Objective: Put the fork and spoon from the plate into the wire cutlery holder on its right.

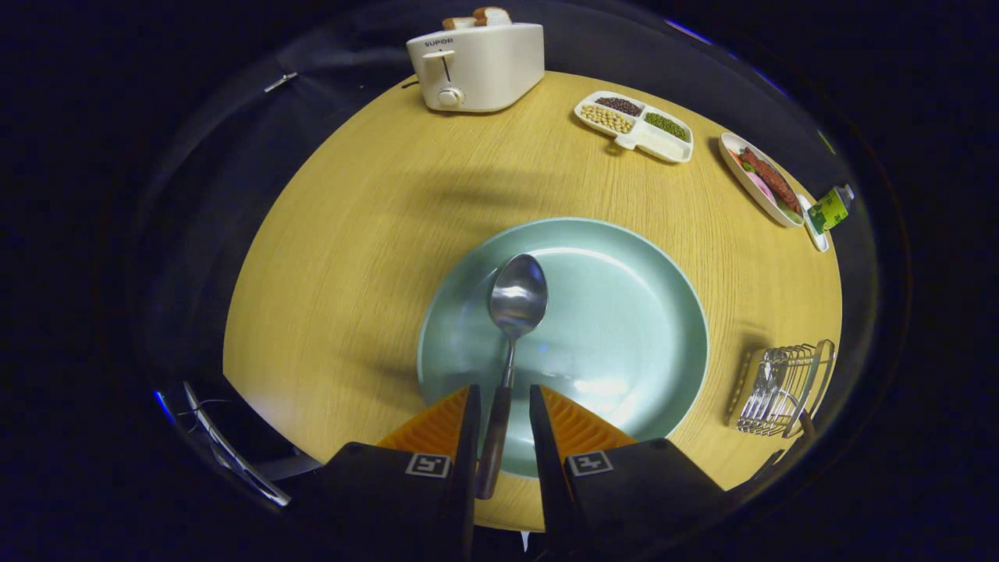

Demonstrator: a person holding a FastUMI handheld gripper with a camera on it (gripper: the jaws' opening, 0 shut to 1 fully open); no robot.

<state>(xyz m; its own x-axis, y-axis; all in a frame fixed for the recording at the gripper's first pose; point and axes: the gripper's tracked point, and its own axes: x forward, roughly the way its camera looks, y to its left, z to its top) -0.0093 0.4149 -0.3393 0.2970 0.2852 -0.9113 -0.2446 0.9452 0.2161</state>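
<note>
1. The gripper point(502, 402) hangs low over the near rim of a round plate, its two fingers set narrowly apart with the handle of a spoon point(509, 343) lying in the slot between them.
2. The left finger sits right against the dark handle; a thin gap shows on the right side, so whether both fingers press on the spoon cannot be told.
3. The spoon runs straight ahead from the fingers, its dark handle giving way to a slim metal neck and a shiny bowl that rests face up near the middle of the plate.
4. The plate point(640, 312) is pale green and glossy, spreading out ahead of the fingers and to their right, with the handle's end reaching back over its near rim.
5. A round wooden table point(351, 257) carries the plate.
6. Off to the right of the fingers, well clear of the plate, stands the wire cutlery holder point(780, 389), with a dark handle sticking out of its near end.
7. Far beyond the fingers, at the table's far edge, a cream toaster point(476, 66) holds two slices of bread point(478, 17) in its slots.
8. Beyond and to the right, a white divided dish point(634, 125) holds beans and grains, each sort in its own compartment.
9. Further right again, an oval dish point(761, 187) carries sliced food, and a small green bottle point(830, 208) lies just beside it at the table's edge.
</note>
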